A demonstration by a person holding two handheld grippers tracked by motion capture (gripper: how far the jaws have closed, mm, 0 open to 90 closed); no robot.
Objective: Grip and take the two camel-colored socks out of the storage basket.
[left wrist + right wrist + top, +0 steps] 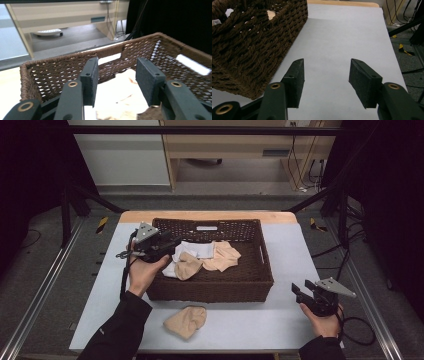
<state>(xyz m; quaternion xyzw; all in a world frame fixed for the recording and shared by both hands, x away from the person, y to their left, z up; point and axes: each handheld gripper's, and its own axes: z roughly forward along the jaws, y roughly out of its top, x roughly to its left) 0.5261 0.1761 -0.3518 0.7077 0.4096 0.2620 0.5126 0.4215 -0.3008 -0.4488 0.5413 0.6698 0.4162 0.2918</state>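
Note:
A dark brown wicker basket (210,291) stands in the middle of the table with beige socks (222,255) and a white cloth (197,250) inside it. One more beige sock (186,321) lies on the table in front of the basket. My left gripper (172,242) hovers over the basket's left rim, pointing inward, open with nothing between its fingers. In the left gripper view the gripper (116,75) looks over the pale fabric (120,92) toward the basket's far wall (62,70). My right gripper (298,290) stands open over the bare table at the front right, beside the basket (249,45).
The pale table sheet (337,37) stretches to the right of the basket. A white label (207,228) sits on the basket's far wall. Metal frame rails (45,285) run along both table sides, and cables (357,330) trail at the right.

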